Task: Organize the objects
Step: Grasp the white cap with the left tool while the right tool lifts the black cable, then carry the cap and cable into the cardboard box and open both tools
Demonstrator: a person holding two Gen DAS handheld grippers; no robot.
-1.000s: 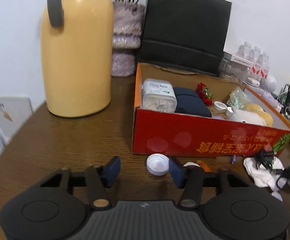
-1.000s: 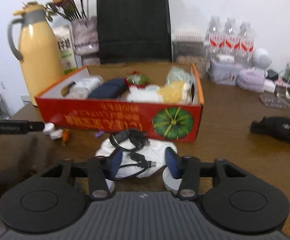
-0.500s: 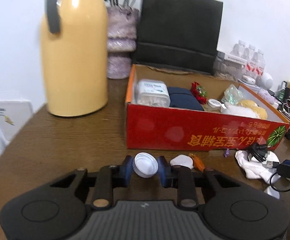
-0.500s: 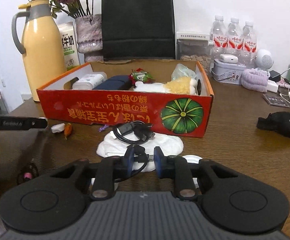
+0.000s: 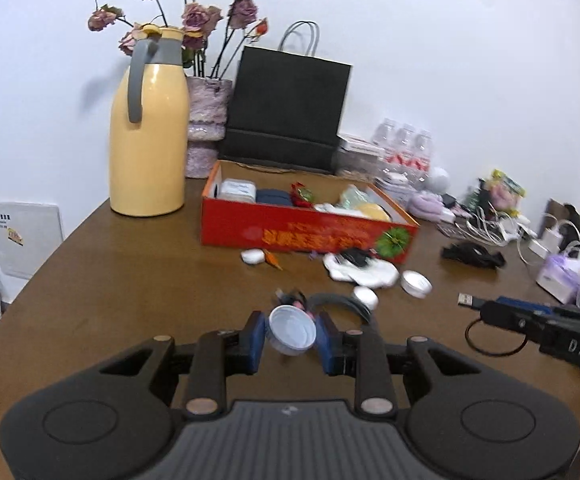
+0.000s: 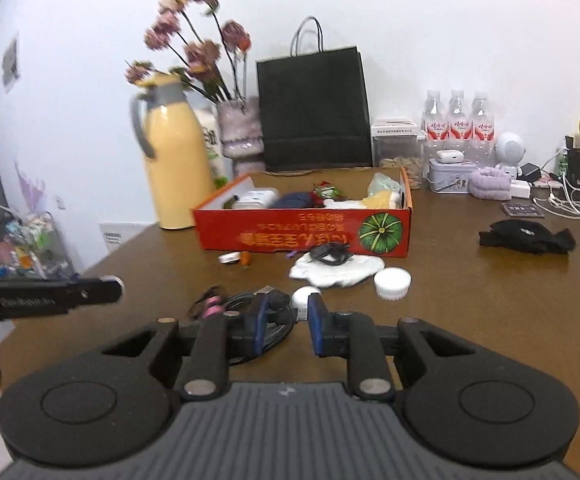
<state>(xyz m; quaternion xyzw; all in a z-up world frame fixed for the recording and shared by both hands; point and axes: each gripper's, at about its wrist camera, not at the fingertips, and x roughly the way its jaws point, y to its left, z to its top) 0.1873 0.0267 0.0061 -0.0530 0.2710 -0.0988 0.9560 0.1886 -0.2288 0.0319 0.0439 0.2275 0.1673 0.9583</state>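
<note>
In the left wrist view my left gripper [image 5: 291, 334] is shut on a white round cap [image 5: 292, 330], lifted above the brown table [image 5: 130, 300]. My right gripper [image 6: 288, 312] is shut on a black USB cable [image 6: 279, 301]. Its metal plug [image 5: 467, 300] sticks out past the fingers and a loop hangs below. The red cardboard box [image 5: 310, 236], holding several items, stands well ahead of both grippers. In front of it lies a white cloth [image 6: 338, 269] with another black cable on it. From the right wrist view the left gripper [image 6: 50, 298] shows at the left edge.
A yellow thermos jug [image 5: 148, 148], a vase of flowers and a black paper bag [image 5: 290, 108] stand behind the box. A white lid [image 6: 392, 280], a smaller cap [image 5: 366, 297], a coiled cable and pink hair tie lie nearby. A black pouch [image 6: 526, 236] and chargers are at right.
Both grippers shut, the left on the white cap and the right on the USB cable, then pulled back and up from the box with them.
</note>
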